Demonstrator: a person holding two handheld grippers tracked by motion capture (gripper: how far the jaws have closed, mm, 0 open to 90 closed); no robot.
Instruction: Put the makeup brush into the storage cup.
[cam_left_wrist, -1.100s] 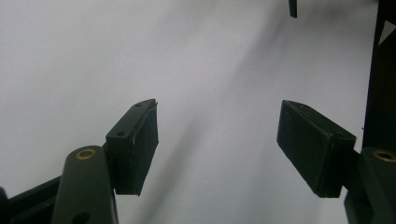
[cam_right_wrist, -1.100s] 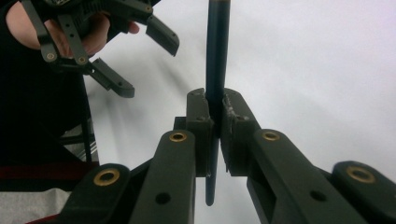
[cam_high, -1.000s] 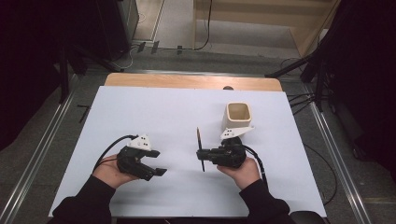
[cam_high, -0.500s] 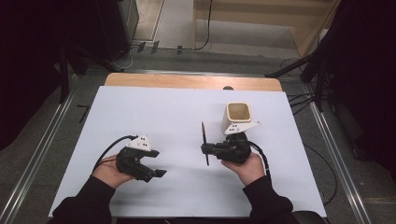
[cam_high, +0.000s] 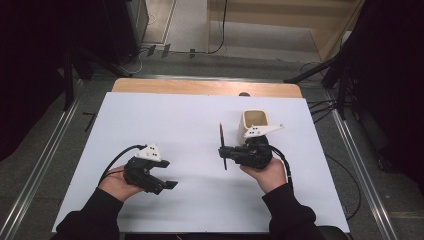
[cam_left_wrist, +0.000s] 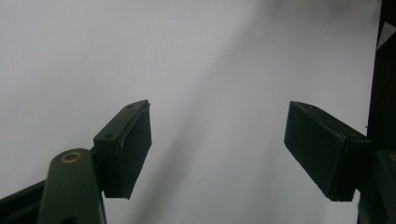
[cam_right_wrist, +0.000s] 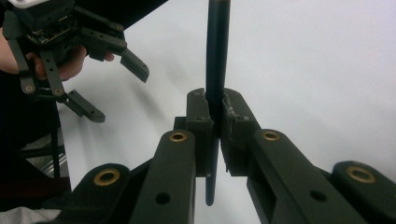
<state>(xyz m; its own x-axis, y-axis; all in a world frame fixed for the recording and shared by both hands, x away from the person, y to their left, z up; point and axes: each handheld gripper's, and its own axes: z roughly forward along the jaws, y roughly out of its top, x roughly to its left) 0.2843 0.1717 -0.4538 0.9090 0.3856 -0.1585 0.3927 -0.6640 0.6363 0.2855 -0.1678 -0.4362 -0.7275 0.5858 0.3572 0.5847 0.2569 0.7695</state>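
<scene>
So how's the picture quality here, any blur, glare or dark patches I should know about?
High view: the white table is evenly lit with no glare, though its surroundings fall nearly black. Left gripper view: the left tool shows soft, and faint diagonal shadows cross the sheet. Right gripper view: the right tool and the dark pen it clamps are fairly sharp; the upper left corner is dark.

the slim dark rod (cam_right_wrist: 217, 56) looks smooth, faintly glossy. the matt black plastic right gripper (cam_right_wrist: 214, 122) has brass-coloured metal pivots. the white table sheet (cam_high: 165, 120) is matt; a wooden edge strip (cam_high: 200, 87) looks smooth. the cream square cup (cam_high: 254, 122) appears matt.
</scene>
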